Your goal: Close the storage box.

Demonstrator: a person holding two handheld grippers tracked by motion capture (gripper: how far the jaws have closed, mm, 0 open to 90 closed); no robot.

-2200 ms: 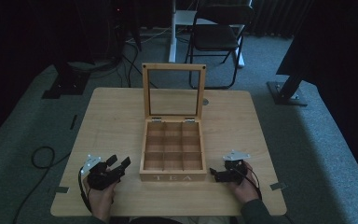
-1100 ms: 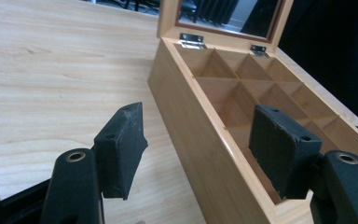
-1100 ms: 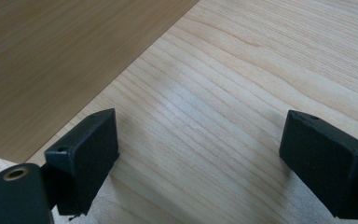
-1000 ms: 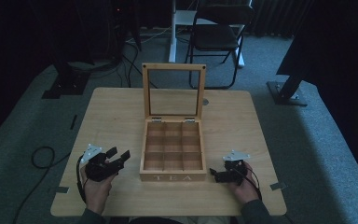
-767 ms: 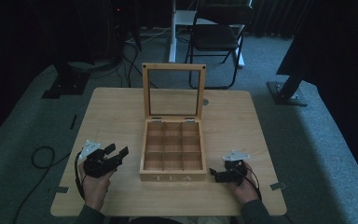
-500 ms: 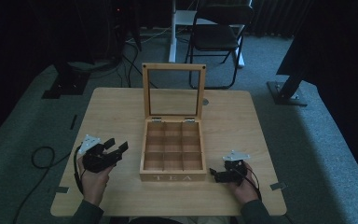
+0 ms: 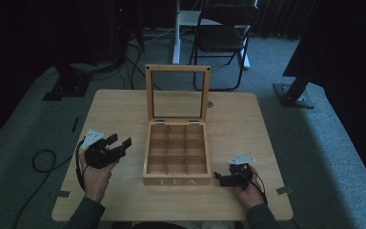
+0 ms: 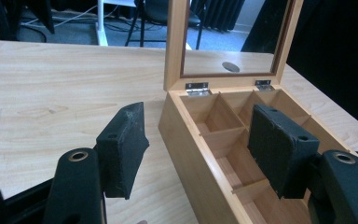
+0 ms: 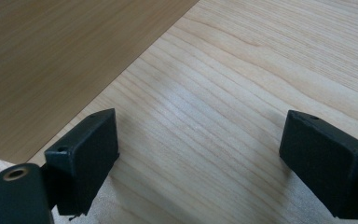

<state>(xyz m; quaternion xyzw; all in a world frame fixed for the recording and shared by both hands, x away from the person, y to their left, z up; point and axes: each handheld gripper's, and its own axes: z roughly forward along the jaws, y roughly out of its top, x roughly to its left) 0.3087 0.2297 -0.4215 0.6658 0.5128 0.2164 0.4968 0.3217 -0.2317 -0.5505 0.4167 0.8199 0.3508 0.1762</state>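
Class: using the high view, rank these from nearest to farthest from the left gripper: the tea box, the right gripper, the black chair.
From the left gripper:
1. Tea box, just to its right.
2. Right gripper, beyond the box's front corner.
3. Black chair, on the floor past the table's far edge.

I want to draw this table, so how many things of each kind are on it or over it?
Light wooden tea box with its glass-paned lid standing open: 1
Black two-jaw grippers, left gripper and right gripper: 2
Hands holding them, left hand and right hand: 2
Total: 5
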